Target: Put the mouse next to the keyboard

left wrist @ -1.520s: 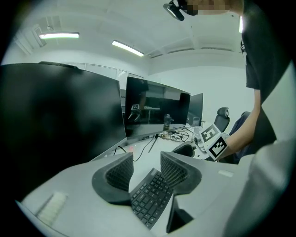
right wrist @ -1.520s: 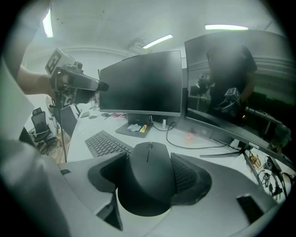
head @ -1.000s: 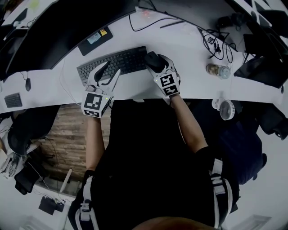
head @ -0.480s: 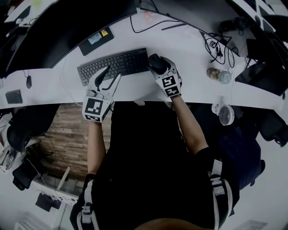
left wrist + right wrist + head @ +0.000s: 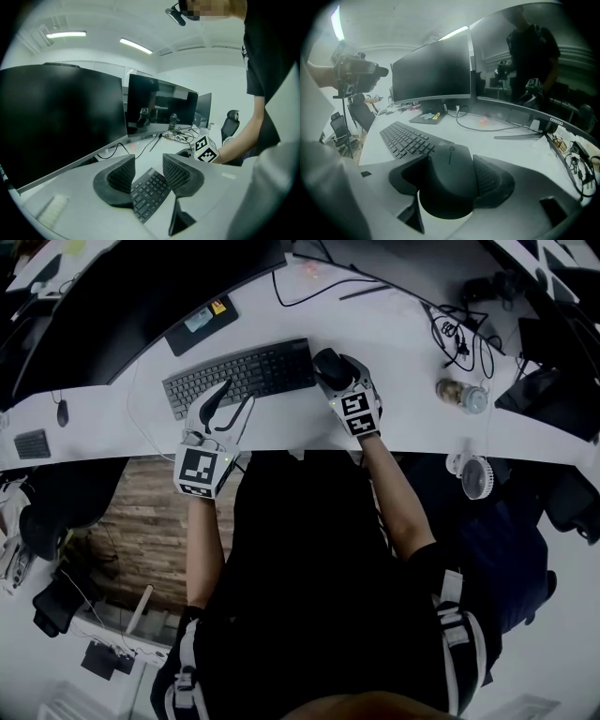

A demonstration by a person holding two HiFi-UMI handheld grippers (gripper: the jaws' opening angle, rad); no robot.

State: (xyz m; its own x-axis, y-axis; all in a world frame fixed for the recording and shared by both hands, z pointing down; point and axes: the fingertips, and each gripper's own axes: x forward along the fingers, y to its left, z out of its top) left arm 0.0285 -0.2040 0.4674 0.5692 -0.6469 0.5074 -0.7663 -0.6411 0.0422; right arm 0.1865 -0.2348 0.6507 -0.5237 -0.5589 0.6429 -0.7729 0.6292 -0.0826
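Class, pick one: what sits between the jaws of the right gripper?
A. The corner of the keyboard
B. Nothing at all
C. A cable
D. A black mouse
D: in the right gripper view the black mouse fills the gap of the right gripper, with a pad against each of its sides.

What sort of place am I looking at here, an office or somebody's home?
Most likely an office workstation: a long white desk carries large dark monitors, a flat black keyboard and a rounded black mouse, with a black office chair beyond.
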